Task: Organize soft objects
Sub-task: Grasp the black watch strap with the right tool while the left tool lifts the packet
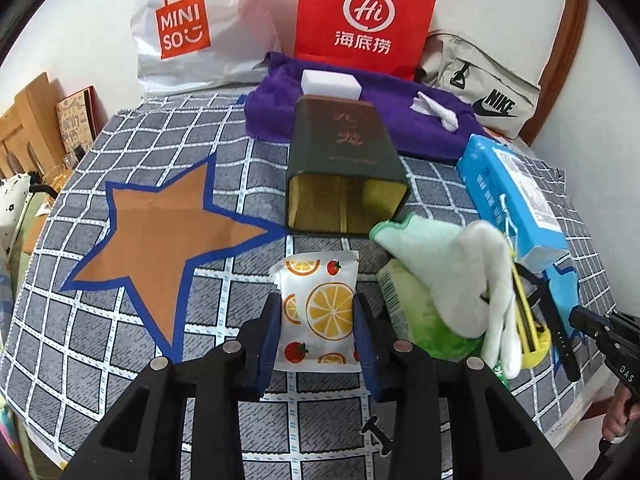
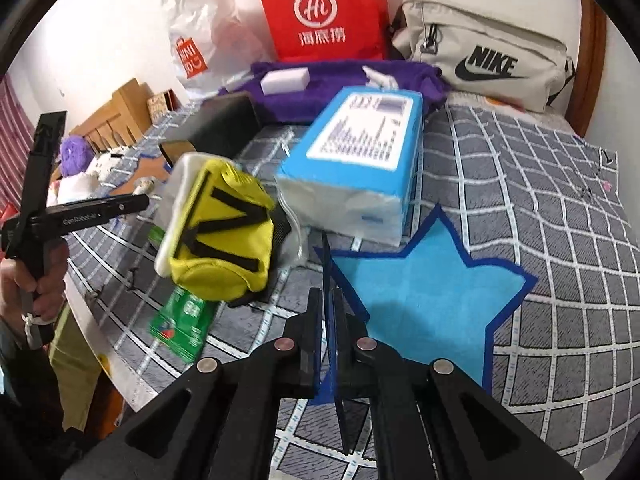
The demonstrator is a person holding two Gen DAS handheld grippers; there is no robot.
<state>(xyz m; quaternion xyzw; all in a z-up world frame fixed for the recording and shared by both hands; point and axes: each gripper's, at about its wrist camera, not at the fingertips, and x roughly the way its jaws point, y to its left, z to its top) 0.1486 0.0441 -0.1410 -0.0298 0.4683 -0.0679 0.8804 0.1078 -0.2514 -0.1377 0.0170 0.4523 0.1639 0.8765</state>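
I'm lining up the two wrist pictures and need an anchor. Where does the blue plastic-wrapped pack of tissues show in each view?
Left wrist view: the blue plastic-wrapped pack of tissues lies at the right edge, beyond the pale green cloth.
Right wrist view: it sits at centre, above the light blue star patch.
Shared landmark: the red paper bag with a white logo, standing against the wall at the back in both.
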